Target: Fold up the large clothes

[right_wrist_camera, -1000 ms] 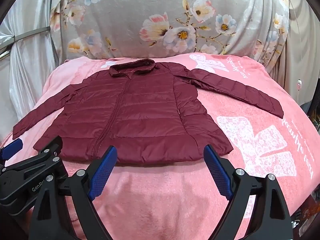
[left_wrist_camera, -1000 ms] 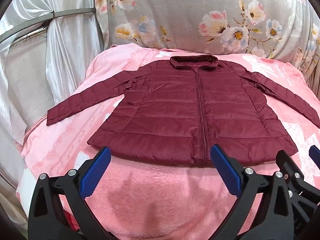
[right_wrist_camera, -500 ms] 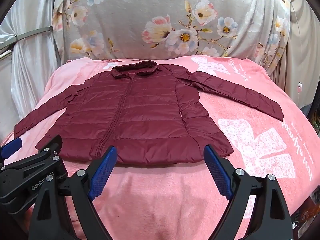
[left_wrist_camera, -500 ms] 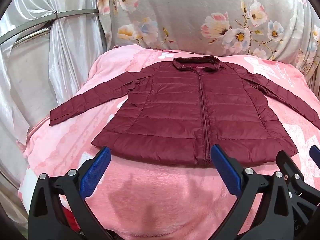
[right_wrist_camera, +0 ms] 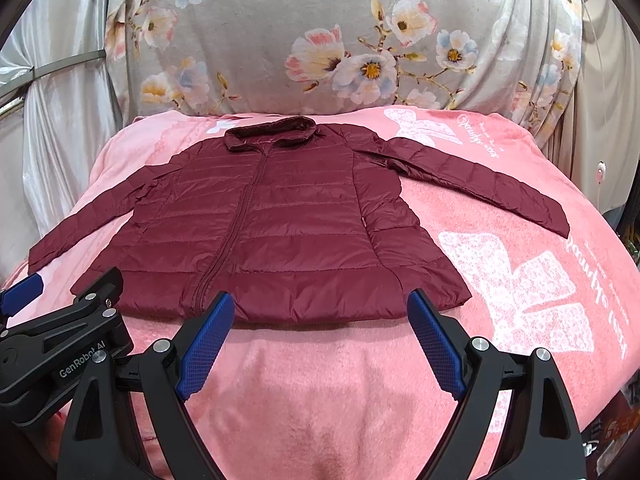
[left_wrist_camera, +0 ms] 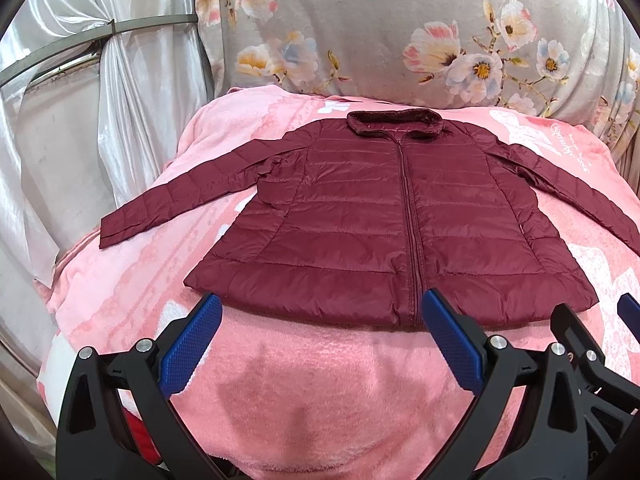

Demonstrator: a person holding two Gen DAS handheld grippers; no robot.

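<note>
pink blanket at frame bottom; maroon jacket lies centre, hem nearest both spread, empty tongs, left tongs and right tongs

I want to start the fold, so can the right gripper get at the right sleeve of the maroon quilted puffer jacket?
Probably yes: the right gripper is open, and only bare pink blanket lies before the sleeve.
</note>
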